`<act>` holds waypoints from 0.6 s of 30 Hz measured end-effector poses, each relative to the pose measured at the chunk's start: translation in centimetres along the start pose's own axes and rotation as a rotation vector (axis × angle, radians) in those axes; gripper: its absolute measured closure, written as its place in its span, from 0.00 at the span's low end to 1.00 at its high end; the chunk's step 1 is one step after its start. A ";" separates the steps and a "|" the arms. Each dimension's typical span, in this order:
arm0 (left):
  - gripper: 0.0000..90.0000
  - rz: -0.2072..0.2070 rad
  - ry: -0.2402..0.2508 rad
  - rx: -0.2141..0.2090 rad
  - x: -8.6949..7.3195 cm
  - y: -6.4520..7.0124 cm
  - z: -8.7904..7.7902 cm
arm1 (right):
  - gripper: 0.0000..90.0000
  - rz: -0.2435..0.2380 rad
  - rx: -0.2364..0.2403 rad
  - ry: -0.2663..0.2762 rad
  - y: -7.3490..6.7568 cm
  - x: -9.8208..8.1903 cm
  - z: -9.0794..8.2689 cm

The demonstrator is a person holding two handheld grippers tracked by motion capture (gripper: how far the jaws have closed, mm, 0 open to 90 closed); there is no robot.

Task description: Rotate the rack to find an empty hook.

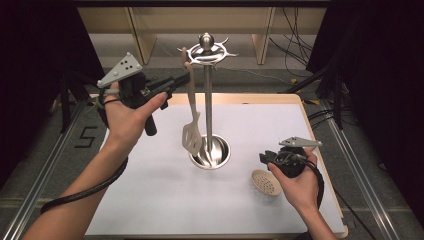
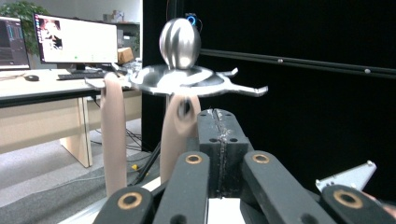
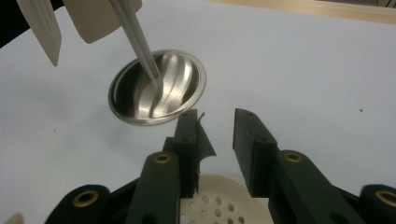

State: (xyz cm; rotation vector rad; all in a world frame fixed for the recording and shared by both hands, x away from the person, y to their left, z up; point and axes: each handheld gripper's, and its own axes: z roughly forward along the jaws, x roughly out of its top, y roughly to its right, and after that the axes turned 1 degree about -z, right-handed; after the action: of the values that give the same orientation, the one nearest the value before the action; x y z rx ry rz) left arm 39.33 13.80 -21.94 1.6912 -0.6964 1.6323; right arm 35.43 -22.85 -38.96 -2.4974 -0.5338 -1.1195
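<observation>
High over the white counter (image 1: 150,200), the left tool (image 1: 186,76) is raised level with the top of the steel utensil stand (image 1: 208,100), its jaws pressed fully together on the upper handle of a beige slotted spatula (image 1: 192,135). That spatula hangs down beside the stand's pole, its blade just above the round steel base (image 3: 156,88), and its handle top sits at one of the hooks of the crown (image 2: 187,81) under the ball knob; whether the handle's hole is on the hook cannot be told. From the left gripper view a second beige handle (image 2: 113,135) hangs from the crown just beside the gripped one. Low at the right, the right tool (image 3: 217,140) hovers over a beige perforated skimmer head (image 1: 265,182) that lies flat on the counter near the base. Its jaws stand partly apart, with nothing between the pads.
</observation>
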 end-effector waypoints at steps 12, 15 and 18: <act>0.99 0.001 0.022 0.009 0.5 0.1 1.0 | 0.79 0.017 0.004 0.002 0.3 -0.1 -0.1; 0.99 0.007 0.021 0.015 0.6 -0.1 0.9 | 0.79 -0.026 -0.010 0.008 0.6 0.1 0.0; 0.99 0.008 0.022 0.022 0.6 -0.3 0.8 | 0.79 0.015 0.008 0.016 0.2 -0.1 0.2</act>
State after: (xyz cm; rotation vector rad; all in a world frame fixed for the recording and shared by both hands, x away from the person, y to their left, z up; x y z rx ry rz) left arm 40.09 13.41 -21.34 1.6855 -0.6774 1.6675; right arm 35.61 -22.97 -39.17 -2.4794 -0.5135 -1.1283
